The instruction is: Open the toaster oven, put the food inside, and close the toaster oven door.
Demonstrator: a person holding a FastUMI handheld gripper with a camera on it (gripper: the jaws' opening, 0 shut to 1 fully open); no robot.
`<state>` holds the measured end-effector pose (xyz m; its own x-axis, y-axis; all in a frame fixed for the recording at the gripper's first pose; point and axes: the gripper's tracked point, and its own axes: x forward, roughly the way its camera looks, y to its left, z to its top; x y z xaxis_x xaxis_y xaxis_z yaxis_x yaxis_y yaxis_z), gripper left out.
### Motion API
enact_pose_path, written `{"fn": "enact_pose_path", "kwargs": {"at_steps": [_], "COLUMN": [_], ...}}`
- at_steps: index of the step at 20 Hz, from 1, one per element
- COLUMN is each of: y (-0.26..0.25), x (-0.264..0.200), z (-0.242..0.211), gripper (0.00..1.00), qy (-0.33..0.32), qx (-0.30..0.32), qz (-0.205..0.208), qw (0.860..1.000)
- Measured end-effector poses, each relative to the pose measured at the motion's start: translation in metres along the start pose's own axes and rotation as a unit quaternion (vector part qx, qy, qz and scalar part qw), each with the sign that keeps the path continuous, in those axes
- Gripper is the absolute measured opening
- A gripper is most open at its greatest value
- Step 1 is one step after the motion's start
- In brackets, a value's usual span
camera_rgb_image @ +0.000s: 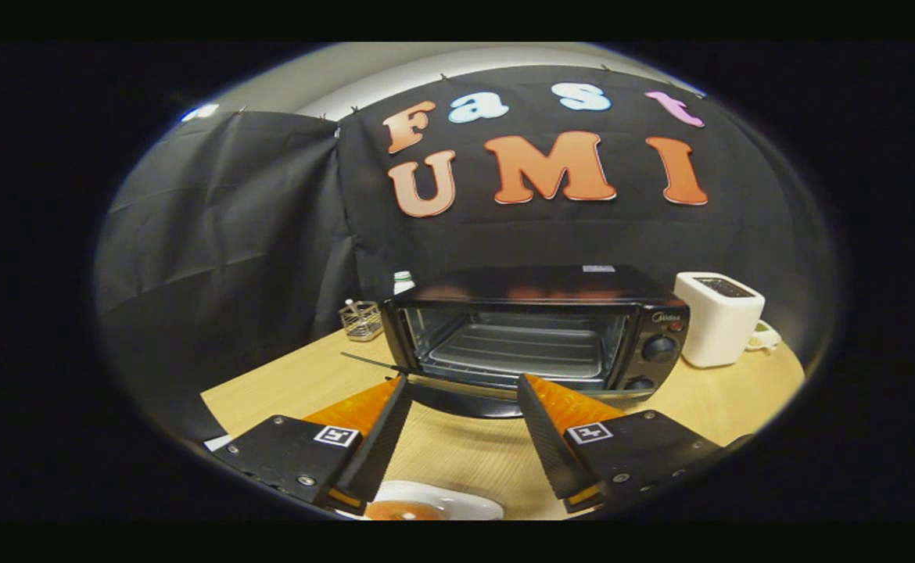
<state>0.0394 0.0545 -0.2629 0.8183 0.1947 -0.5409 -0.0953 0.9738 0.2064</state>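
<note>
A black toaster oven (540, 332) stands on the wooden table (708, 399) just beyond my fingers. Its door (465, 404) is swung down flat and the wire rack (524, 348) inside is bare. My gripper (464, 383) is open, with its fingertips level with the edge of the lowered door and nothing between them. Below the fingers, close to me, a white plate (434, 502) holds a round brownish piece of food (404, 512), partly hidden by the left finger.
A white pop-up toaster (718, 317) stands right of the oven. A small wire basket (361, 319) and a white bottle with a green cap (403, 281) sit behind the oven's left side. Black cloth walls close the back and left.
</note>
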Motion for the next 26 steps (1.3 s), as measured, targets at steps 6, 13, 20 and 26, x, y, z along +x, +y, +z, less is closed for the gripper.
{"fn": "enact_pose_path", "kwargs": {"at_steps": [6, 13, 20, 26], "y": [0.011, 0.017, 0.034, 0.028], "x": [-0.013, -0.02, -0.021, -0.017], "z": [-0.027, -0.065, -0.128, -0.14], "gripper": [0.8, 0.64, 0.64, 0.64], "qy": [0.058, 0.099, 0.184, 0.211], "qx": [0.112, 0.121, 0.105, 0.158], "qz": [0.062, 0.072, 0.074, 0.085], "qw": [0.99, 0.985, 0.975, 0.961]}}
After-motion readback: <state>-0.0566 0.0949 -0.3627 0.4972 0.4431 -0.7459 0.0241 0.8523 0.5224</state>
